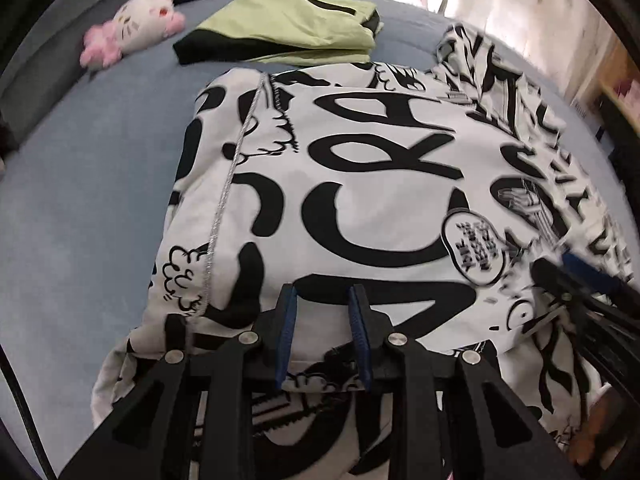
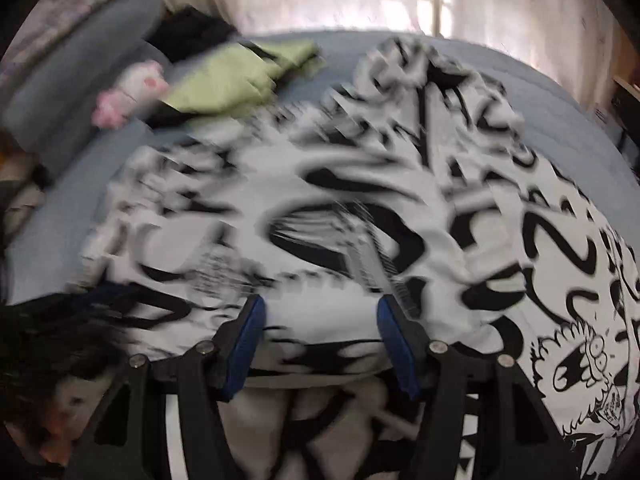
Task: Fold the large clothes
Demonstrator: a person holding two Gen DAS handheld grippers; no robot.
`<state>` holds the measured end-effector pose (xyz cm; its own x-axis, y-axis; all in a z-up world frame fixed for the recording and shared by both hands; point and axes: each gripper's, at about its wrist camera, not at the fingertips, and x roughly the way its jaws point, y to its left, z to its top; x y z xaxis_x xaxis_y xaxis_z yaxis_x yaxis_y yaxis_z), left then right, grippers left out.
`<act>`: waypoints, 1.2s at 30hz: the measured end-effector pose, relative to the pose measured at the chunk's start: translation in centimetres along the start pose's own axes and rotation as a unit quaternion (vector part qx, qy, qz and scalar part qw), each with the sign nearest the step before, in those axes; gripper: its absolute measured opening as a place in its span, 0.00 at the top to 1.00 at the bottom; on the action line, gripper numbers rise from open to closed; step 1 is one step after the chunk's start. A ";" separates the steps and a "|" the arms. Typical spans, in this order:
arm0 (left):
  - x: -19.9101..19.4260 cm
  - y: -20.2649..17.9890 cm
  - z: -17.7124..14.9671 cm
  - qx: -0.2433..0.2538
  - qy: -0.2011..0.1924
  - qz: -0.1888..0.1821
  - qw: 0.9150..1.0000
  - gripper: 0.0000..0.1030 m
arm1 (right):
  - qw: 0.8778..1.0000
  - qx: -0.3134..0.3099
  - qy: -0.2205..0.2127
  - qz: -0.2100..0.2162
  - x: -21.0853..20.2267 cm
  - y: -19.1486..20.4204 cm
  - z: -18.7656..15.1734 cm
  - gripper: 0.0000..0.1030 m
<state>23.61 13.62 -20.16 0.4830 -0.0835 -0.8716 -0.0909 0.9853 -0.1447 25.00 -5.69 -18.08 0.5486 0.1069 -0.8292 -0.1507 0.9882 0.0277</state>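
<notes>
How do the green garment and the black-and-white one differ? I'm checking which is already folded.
The green garment is a compact folded stack at the far side; the black-and-white garment is larger, partly folded, its right side rumpled. Green is plain with black trim; the other carries bold graffiti print. Both lie on the blue bed.

White garment with bold black graffiti lettering [image 1: 360,184], partly folded, spread over the blue-grey bed [image 1: 80,216]; silver zigzag seam runs down its left part. Left gripper [image 1: 326,300] at the garment's near edge, blue-padded fingers parted with cloth showing between them. Right gripper [image 1: 576,276], blurred, at the garment's right edge; its state cannot be told. Beyond the garment: folded pale green and black cloth [image 1: 288,32]. Left of that cloth: pink and white plush toy [image 1: 132,26].
</notes>
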 end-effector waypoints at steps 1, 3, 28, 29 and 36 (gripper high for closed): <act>-0.1 0.6 0.0 -0.011 -0.002 -0.013 1.000 0.76 | 1.000 0.014 -0.004 0.006 0.2 -0.9 -0.2 0.50; -0.2 1.5 0.1 -0.028 -0.003 -0.028 0.999 0.76 | 0.999 0.048 -0.014 -0.009 -0.1 -2.7 -0.1 0.58; -14.2 1.0 -5.7 0.024 -0.051 0.002 0.998 0.43 | 0.975 0.198 -0.052 0.088 -13.4 -7.6 -6.2 0.74; -14.9 1.1 -6.2 0.025 -0.053 0.004 0.998 0.43 | 0.975 0.197 -0.055 0.088 -14.4 -7.5 -6.9 0.74; -20.2 1.2 -10.2 0.038 -0.071 0.021 0.997 0.41 | 0.977 0.180 -0.075 0.090 -19.5 -6.9 -10.2 0.71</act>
<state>4.86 14.94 -7.54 0.5995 -0.0260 -0.7999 -0.0493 0.9964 -0.0693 6.99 -15.73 -7.82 0.6583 0.2706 -0.7024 0.0286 0.9235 0.3826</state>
